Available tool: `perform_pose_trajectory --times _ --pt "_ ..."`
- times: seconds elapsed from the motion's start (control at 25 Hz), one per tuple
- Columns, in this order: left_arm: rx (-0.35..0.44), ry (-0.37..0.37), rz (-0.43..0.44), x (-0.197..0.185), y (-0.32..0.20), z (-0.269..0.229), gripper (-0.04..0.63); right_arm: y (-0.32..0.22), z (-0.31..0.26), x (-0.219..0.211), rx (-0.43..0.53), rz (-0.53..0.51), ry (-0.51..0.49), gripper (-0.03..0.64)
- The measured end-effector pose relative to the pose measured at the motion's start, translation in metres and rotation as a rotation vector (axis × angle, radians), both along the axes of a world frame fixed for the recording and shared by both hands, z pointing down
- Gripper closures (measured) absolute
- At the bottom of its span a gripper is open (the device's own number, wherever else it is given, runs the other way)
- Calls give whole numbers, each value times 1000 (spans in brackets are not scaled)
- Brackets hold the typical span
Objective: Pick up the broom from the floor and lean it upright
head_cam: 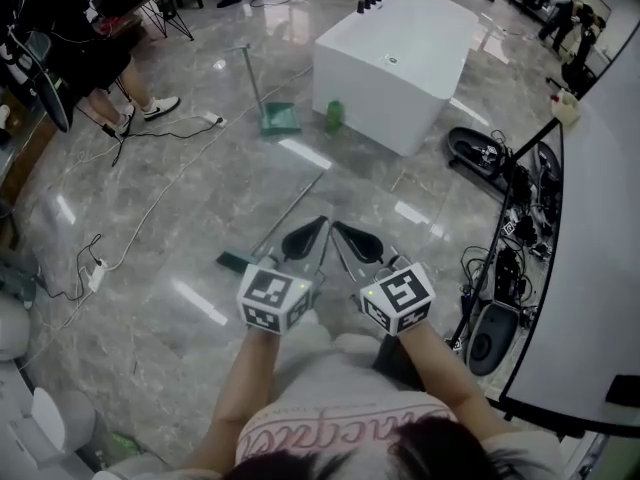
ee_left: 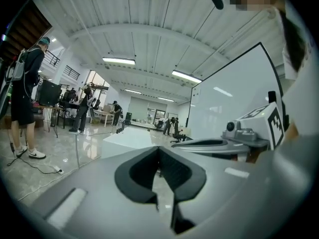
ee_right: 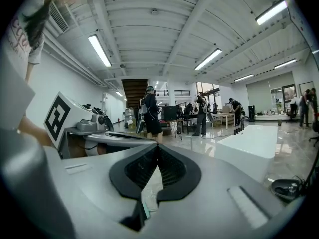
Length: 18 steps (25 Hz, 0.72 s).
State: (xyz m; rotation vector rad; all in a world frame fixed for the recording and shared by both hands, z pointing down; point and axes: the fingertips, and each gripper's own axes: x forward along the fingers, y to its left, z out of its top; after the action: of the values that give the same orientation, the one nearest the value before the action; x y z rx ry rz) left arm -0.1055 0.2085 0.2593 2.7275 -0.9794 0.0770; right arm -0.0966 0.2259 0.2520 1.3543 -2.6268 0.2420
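Lying on shiny grey stone floor [head_cam: 150, 268]: long thin grey broom with green head [head_cam: 290, 209], just ahead.
Left hand-held gripper [head_cam: 310, 233]: closed, holding nothing.
Right hand-held gripper [head_cam: 352, 236]: closed, holding nothing.
Tip: open jaws wide, then grab stick near middle.

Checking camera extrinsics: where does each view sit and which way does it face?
Head view: on the person's head, steeply down at the floor; shows both forearms, left gripper, right gripper, broom ahead.
Left gripper view: on the left gripper, roughly level along its shut jaws; right gripper alongside.
Right gripper view: on the right gripper, level along shut jaws; left gripper alongside.
Shared: all show the white tub.
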Motion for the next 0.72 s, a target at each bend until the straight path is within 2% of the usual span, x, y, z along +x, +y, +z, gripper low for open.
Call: perform_pose_trajectory --times 0.4,0.72 --pt "-43 -6 19 0 -59 11 597 -60 10 25 -51 103 -45 615" --pt "-63 -35 6 25 -117 25 597 -121 27 58 -87 130 -83 615"
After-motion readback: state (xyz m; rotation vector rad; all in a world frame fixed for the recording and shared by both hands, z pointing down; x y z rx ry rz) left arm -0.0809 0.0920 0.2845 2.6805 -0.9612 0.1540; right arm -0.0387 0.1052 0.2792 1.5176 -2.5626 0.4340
